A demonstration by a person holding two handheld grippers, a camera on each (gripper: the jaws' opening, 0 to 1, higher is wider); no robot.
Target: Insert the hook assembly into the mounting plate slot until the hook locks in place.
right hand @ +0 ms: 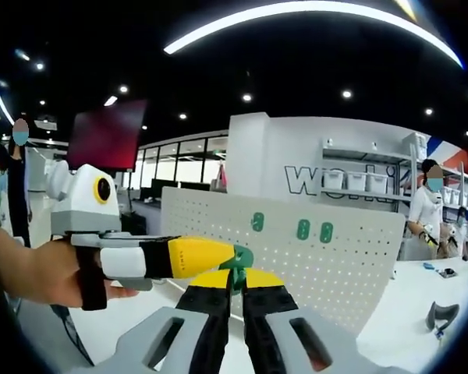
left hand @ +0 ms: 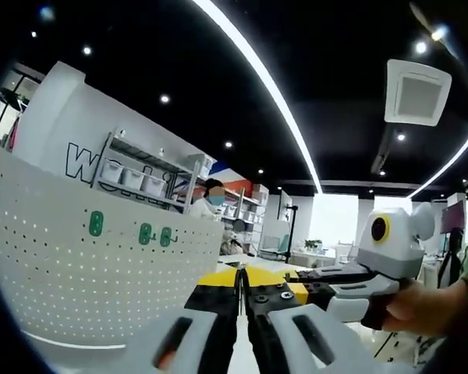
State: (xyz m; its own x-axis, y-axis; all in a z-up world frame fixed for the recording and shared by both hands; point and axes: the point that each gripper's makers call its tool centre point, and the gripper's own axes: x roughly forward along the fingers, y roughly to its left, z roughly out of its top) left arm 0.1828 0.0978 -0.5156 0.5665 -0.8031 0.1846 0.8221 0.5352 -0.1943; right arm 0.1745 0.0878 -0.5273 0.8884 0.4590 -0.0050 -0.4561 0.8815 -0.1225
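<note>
A small green hook piece (right hand: 240,258) is sitting pinched where the two grippers' yellow tips are meeting, raised in front of the white perforated mounting plate (right hand: 296,257) and well apart from it. Three more green hooks (right hand: 303,229) are already hanging in a row on that plate. In the right gripper view the right gripper (right hand: 235,282) is clenched, its jaws nearly together with the green piece at their tips, while the left gripper (right hand: 210,255) is reaching in from the left, a hand (right hand: 39,273) wrapping its handle. In the left gripper view the left gripper (left hand: 241,284) is also pressing closed, though what it is grasping cannot be told there; the right gripper (left hand: 316,282) is coming in from the right.

The likely risk is the handover: with both grippers crowding one tiny part, a mistimed release could be dropping it onto the desk (right hand: 405,312). Tilting it before reaching the slots could also be preventing locking.
</note>
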